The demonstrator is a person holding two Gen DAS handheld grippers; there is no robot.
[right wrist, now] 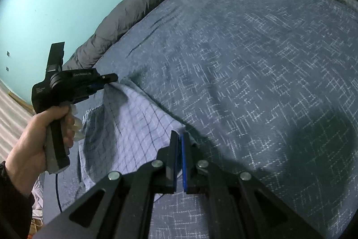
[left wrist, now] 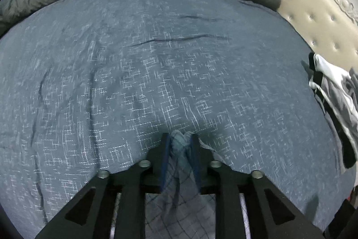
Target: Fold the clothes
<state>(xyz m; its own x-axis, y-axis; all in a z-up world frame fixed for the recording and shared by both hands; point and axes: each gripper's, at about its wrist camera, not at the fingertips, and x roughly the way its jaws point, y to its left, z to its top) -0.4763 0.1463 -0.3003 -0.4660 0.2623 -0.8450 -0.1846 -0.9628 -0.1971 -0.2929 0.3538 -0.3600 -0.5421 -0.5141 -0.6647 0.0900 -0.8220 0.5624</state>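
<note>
Both tongs pinch one garment by its edge, over the bed's near edge.
Left gripper [left wrist: 180, 140] and right gripper [right wrist: 179, 138] each clamp the pale blue checked woven shirt [right wrist: 125, 127], hanging over the blue flecked bedspread [right wrist: 246, 59]; light, limp, likely to sag, so corners suit.
</note>
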